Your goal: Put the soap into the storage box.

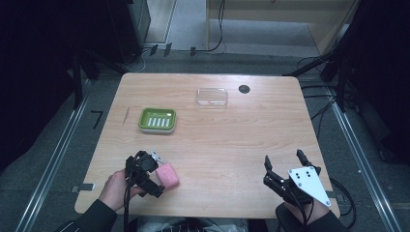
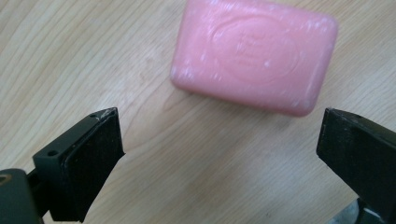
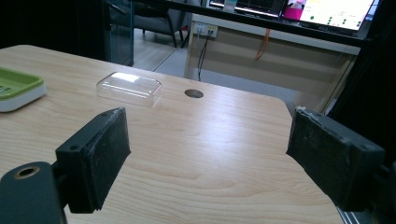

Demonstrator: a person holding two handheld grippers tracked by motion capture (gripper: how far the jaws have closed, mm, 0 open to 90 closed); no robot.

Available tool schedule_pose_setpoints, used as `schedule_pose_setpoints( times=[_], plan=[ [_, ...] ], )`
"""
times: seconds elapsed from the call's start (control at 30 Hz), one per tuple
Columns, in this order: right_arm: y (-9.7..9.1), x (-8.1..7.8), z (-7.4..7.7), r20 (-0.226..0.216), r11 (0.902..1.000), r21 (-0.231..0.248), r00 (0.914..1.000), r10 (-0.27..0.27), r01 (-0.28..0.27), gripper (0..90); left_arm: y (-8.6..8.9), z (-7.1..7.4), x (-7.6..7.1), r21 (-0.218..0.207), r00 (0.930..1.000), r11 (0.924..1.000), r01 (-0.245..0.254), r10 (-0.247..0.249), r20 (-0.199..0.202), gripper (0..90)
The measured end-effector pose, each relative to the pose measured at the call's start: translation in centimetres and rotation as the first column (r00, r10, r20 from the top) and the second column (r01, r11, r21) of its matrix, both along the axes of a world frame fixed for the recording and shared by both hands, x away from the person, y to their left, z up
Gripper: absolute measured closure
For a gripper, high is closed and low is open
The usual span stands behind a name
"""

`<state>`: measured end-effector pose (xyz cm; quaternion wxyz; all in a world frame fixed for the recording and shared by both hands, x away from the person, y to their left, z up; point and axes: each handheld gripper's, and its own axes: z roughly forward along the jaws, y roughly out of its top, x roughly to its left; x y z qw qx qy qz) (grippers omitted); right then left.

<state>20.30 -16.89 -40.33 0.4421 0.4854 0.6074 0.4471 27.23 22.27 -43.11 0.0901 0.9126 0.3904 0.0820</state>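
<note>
Near the worktop's [image 1: 217, 145] front-left corner, the left hand-held gripper [image 2: 219, 140] hovered wide open over the ungrasped soap [image 2: 254, 53], the dish [image 1: 157, 120] empty, the right hand-held gripper [image 3: 210, 154] wide and idle.

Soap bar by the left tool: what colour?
Pink soap bar with whitish flecks, clearest in the left gripper view.

A pale wood-grain tabletop [image 1: 232, 145] with a round cable hole [image 1: 244, 89] stands on grey floor [image 1: 63, 159] crossed by metal rails [image 1: 53, 159], dark gear at both sides, a wooden cabinet [image 1: 270, 12] behind, lit screens [image 3: 336, 9] beyond.
</note>
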Motion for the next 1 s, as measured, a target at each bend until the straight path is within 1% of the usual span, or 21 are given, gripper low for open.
schedule_pose_setpoints(
  times=[0.13, 0.27, 0.33, 0.37, 0.43, 0.47, 0.53, 0.63, 0.67, 0.77, 0.8, 0.87, 0.93, 0.97, 1.0],
  plan=[
    [0.0, 0.0, 0.0, -0.001, 1.0000, -0.005, 1.0000, 0.004, -0.004, 12.8, -0.6, -0.2, 0.3, 0.010, 0.9997, 0.9997, 0.023, -0.023, -0.006, 0.9],
    [0.0, -0.1, 0.0, 0.003, 1.0000, -0.001, 1.0000, 0.000, 0.000, 12.8, -1.1, -0.4, 0.6, 0.024, 0.9990, 0.9990, 0.038, -0.038, -0.025, 0.9],
    [0.0, 0.0, 0.0, 0.002, 1.0000, -0.002, 1.0000, 0.001, -0.001, 12.8, -1.3, -0.5, 0.6, 0.034, 0.9985, 0.9981, 0.050, -0.050, -0.021, 1.1],
    [0.0, 0.0, 0.0, 0.000, 1.0000, -0.002, 1.0000, 0.002, -0.002, 12.8, -1.5, -0.5, 0.6, 0.031, 0.9982, 0.9980, 0.055, -0.054, -0.027, 1.1],
    [0.0, 0.0, 0.0, 0.000, 1.0000, -0.006, 1.0000, 0.002, -0.002, 12.8, -1.7, -0.5, 0.7, 0.041, 0.9976, 0.9972, 0.063, -0.062, -0.030, 1.1],
    [0.0, -0.1, 0.0, 0.000, 1.0000, -0.004, 1.0000, 0.001, -0.001, 12.8, -1.8, -0.6, 0.8, 0.035, 0.9975, 0.9973, 0.064, -0.063, -0.030, 1.1],
    [-0.2, -0.2, 0.0, 0.002, 1.0000, 0.002, 1.0000, -0.004, 0.004, 12.8, -2.1, -0.7, 0.9, 0.038, 0.9969, 0.9966, 0.074, -0.072, -0.031, 1.1],
    [-0.2, -0.2, 0.0, 0.004, 1.0000, 0.004, 1.0000, -0.006, 0.006, 12.8, -2.5, -0.7, 1.2, 0.052, 0.9945, 0.9942, 0.094, -0.091, -0.051, 1.1],
    [-0.2, -0.2, 0.0, 0.003, 1.0000, 0.001, 1.0000, -0.006, 0.006, 12.8, -2.7, -0.8, 1.3, 0.053, 0.9946, 0.9942, 0.093, -0.091, -0.051, 1.1],
    [-0.1, -0.2, 0.0, 0.001, 1.0000, 0.000, 1.0000, -0.005, 0.005, 12.8, -3.0, -1.1, 1.6, 0.067, 0.9921, 0.9922, 0.106, -0.100, -0.075, 1.1],
    [-0.1, -0.1, 0.0, 0.001, 1.0000, 0.000, 1.0000, -0.005, 0.005, 12.8, -3.1, -1.2, 1.7, 0.068, 0.9924, 0.9921, 0.105, -0.100, -0.072, 1.1],
    [0.0, -0.1, 0.0, 0.000, 1.0000, -0.001, 1.0000, -0.005, 0.005, 12.8, -3.3, -1.3, 1.9, 0.077, 0.9905, 0.9907, 0.112, -0.105, -0.088, 1.1],
    [-0.1, -0.2, 0.0, 0.001, 1.0000, 0.000, 1.0000, -0.006, 0.006, 12.8, -3.4, -1.3, 2.0, 0.082, 0.9897, 0.9898, 0.116, -0.108, -0.093, 1.1],
    [-0.1, -0.2, 0.0, 0.002, 1.0000, 0.000, 1.0000, -0.006, 0.006, 12.8, -3.5, -1.3, 2.1, 0.087, 0.9884, 0.9890, 0.120, -0.110, -0.104, 1.2],
    [-0.1, -0.2, 0.0, 0.003, 1.0000, 0.000, 1.0000, -0.006, 0.006, 12.8, -3.5, -1.3, 2.2, 0.090, 0.9874, 0.9875, 0.129, -0.120, -0.103, 2.7]
  ],
)
